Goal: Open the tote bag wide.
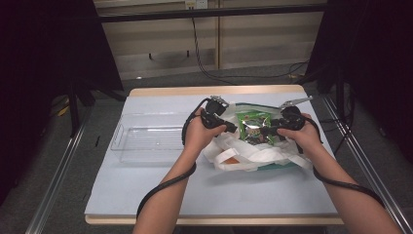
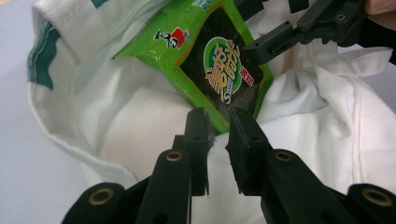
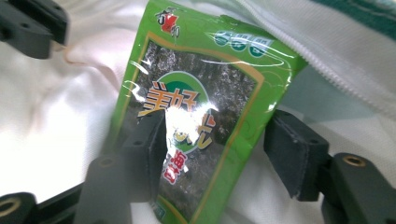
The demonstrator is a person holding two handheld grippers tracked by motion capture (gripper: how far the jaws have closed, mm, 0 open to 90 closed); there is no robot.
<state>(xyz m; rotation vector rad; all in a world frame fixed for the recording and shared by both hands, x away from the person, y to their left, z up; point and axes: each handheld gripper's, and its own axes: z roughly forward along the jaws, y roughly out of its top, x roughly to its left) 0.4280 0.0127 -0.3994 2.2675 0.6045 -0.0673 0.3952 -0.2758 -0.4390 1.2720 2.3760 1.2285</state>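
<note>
At mid-bench, the green snack pack [image 1: 253, 126] stands half out of the white bag [image 1: 243, 155], and I read it as being worked in or out of the bag's mouth. My left gripper [image 2: 219, 122] is pinched nearly shut on the bag's cloth edge just below the pack's corner, I judge to hold the mouth open. My right gripper [image 3: 215, 149] has its jaws at a middling width either side of the pack; one pad lies against the front, the other stands clear, so it isn't clamped. Left of the bag sits a clear tray [image 1: 146, 138], likely the pack's source or destination. Count: one pack, one bag, one tray, two grippers
</note>
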